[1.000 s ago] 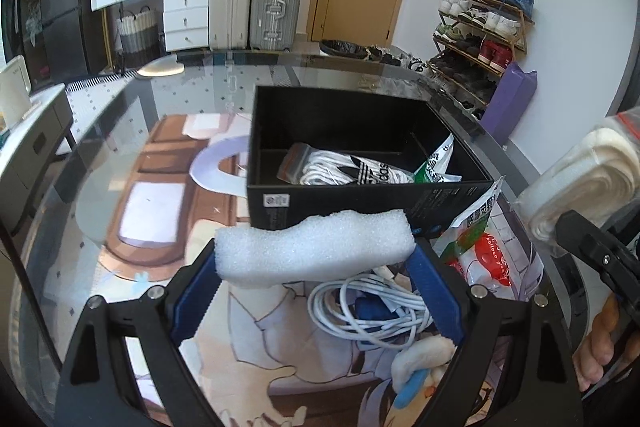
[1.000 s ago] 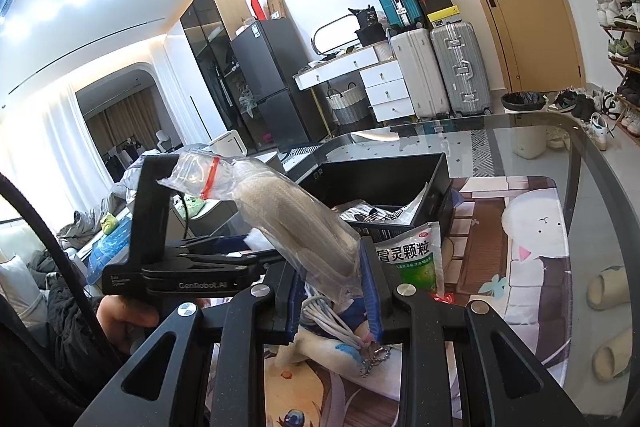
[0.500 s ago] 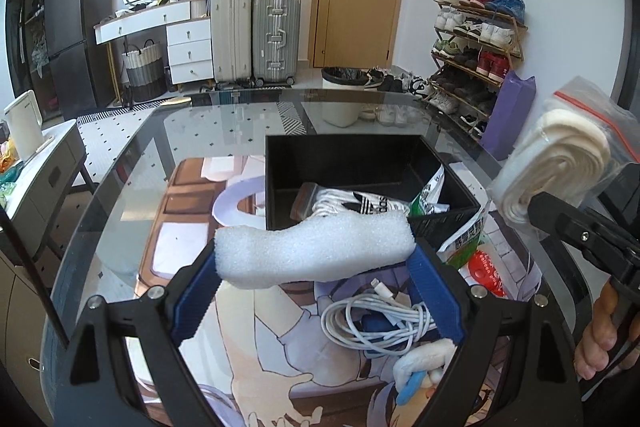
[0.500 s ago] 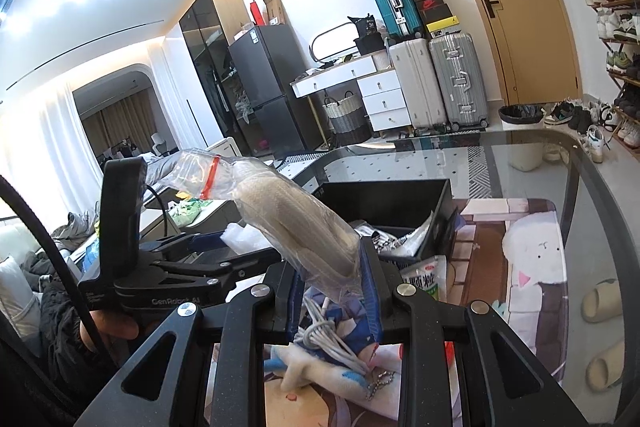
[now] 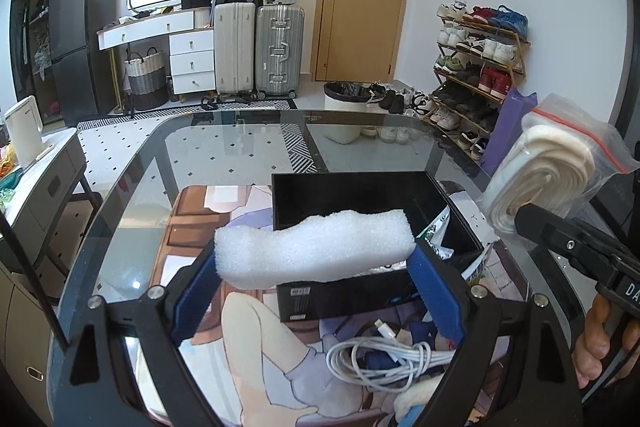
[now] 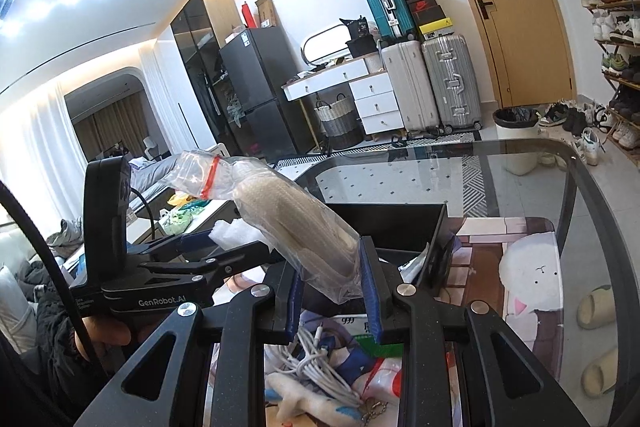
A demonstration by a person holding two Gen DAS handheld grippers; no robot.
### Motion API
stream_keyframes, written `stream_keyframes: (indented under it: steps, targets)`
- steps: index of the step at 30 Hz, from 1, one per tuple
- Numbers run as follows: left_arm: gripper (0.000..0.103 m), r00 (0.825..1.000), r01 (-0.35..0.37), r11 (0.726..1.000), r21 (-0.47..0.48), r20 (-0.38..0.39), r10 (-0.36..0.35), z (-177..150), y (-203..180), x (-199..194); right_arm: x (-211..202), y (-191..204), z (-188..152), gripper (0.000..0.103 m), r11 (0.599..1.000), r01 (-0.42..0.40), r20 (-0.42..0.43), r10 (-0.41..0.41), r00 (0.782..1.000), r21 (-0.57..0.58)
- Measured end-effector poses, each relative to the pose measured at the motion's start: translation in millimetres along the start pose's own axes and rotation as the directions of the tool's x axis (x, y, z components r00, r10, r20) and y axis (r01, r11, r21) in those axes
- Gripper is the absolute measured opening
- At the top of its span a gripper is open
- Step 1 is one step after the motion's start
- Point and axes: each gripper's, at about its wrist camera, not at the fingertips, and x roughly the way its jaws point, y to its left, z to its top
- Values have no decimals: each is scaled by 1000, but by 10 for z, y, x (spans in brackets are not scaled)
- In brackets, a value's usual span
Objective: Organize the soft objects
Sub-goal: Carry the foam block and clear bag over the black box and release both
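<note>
1. Left claw [image 5: 316, 291] is clenched wide on the white foam block [image 5: 314, 247], which spans the lower centre of the left wrist view and hangs over the near wall of the black box [image 5: 376, 291]. Our biggest worry is this block. It looks long, held only by its ends, and foam gives. If we let go before it is well over the opening, it may catch the rim and tip out onto the glass worktop [image 5: 224, 155].

2. Right claw [image 6: 330, 291] is clenched on the bagged cloth roll [image 6: 296, 227], gripping only its lower end. The rest slants up toward the left of the right wrist view. We judge that slick plastic could slip between the pads if we swing it quickly.

3. Both claws sit close together, the left one showing at centre left of the right wrist view. Aiming both at the box at once, we could knock one against the other.

4. White cable [image 5: 380, 359] lies coiled on the worktop at the bottom of the left wrist view, just in front of the box. A low pass might snag it.
</note>
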Motion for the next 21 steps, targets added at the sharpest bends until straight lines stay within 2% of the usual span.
stream_keyframes:
  steps: [21]
  targets:
    - [90, 1000, 12, 1000, 11, -29, -11, 85, -45, 381, 577, -139, 197, 26, 993, 115, -97, -116, 989, -16]
